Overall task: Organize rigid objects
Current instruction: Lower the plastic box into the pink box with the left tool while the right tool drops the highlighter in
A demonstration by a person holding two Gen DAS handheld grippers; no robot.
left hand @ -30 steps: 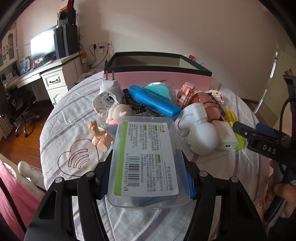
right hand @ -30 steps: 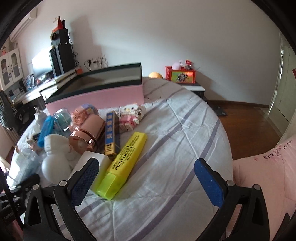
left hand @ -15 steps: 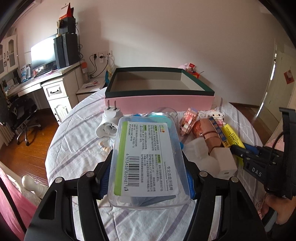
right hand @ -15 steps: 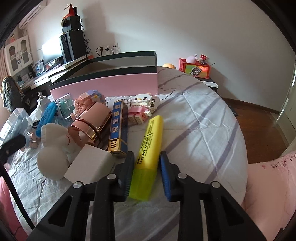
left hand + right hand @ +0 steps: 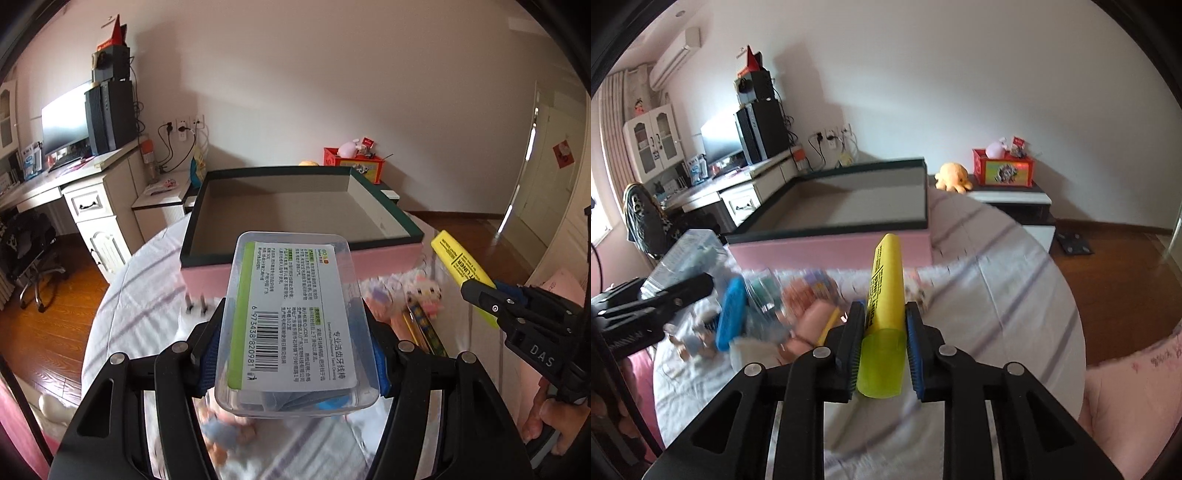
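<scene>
Item 1. Pink box (image 5: 295,260), dark green rim, open top, inside bare as far as the frames show. It stands at the far side of the striped sheet (image 5: 997,280), ahead of both grippers. Judged to be the place for the goods; carry each load clear over the near wall before letting go.

Item 2. Clear plastic case (image 5: 295,317), printed label with barcode uppermost. Clamped across its width by the left gripper (image 5: 291,354), raised above the clutter with its far end just before the near wall of the box. Keep it level and lower it onto the floor of the box before releasing.

Item 3. Yellow highlighter (image 5: 886,295), held near its translucent cap end by the right gripper (image 5: 881,343), whose jaws have just been closing on it; tip points toward the box. The long free end may pivot; move it slowly.

Item 4. Loose toys and small goods (image 5: 768,314) on the sheet, blurred, not yet sorted.
</scene>
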